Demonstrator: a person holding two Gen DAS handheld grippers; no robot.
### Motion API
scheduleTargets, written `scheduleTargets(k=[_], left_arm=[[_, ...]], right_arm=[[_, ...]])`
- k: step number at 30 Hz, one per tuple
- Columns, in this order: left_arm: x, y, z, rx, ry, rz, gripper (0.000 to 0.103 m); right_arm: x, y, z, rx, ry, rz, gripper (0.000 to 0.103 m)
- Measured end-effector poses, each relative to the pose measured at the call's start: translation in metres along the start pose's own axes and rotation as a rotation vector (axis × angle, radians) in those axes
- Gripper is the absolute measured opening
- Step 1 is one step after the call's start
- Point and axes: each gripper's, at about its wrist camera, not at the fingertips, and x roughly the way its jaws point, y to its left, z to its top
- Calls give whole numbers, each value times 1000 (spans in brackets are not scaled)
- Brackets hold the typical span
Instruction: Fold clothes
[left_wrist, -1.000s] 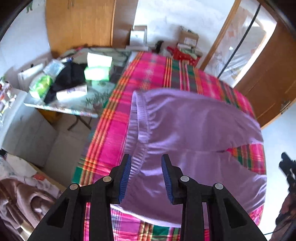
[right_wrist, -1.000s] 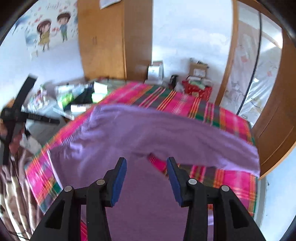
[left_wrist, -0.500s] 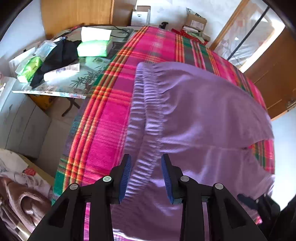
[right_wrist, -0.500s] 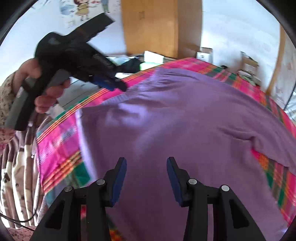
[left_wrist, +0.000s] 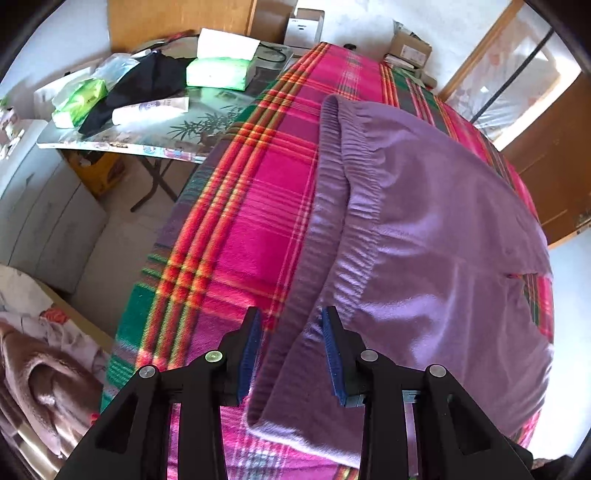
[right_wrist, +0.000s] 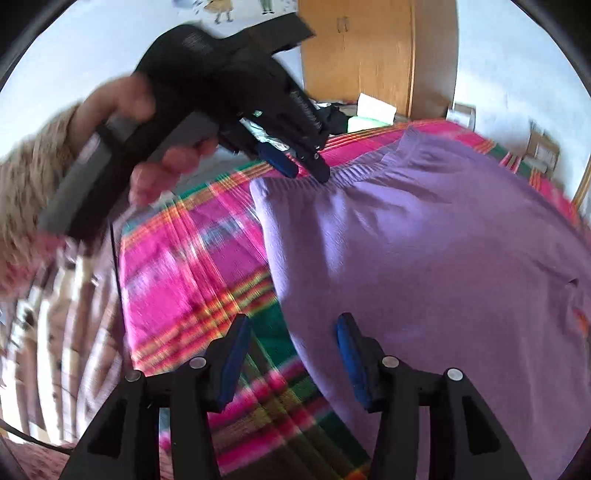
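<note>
— Where are your grippers?

— My left gripper (left_wrist: 290, 341) straddles the ribbed waistband of the soft purple fleece trousers (left_wrist: 424, 236), spread on the pink plaid blanket (left_wrist: 258, 206); jaws apart, nothing pinched. My right gripper (right_wrist: 291, 352) has just been widening over the trousers' side edge, holding nothing.

— Advice?

— I'd catch both waistband layers before lifting.

Both hand-held grippers (left_wrist: 290, 347) (right_wrist: 291, 354) gaping
</note>
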Motion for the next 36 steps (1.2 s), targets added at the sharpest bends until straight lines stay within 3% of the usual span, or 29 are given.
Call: scheduleTargets(k=[5, 14, 20, 28, 32, 36], left_arm=[[-4, 1, -1, 7, -3, -1, 35], [-6, 0, 4, 40, 35, 32, 35], [-32, -8, 21, 76, -23, 44, 35], [-45, -39, 65, 161, -85, 44, 35], [-42, -62, 92, 231, -112, 72, 35], [-28, -80, 124, 269, -144, 99, 35]], right_arm=[[6, -4, 6, 48, 16, 68, 50], [-8, -7, 24, 53, 16, 108, 50], [-41, -50, 63, 43, -87, -24, 50], [-68, -131, 108, 38, -109, -232, 50], [-56, -174, 127, 8, -95, -367, 50], [-37, -219, 130, 50, -50, -398, 50]])
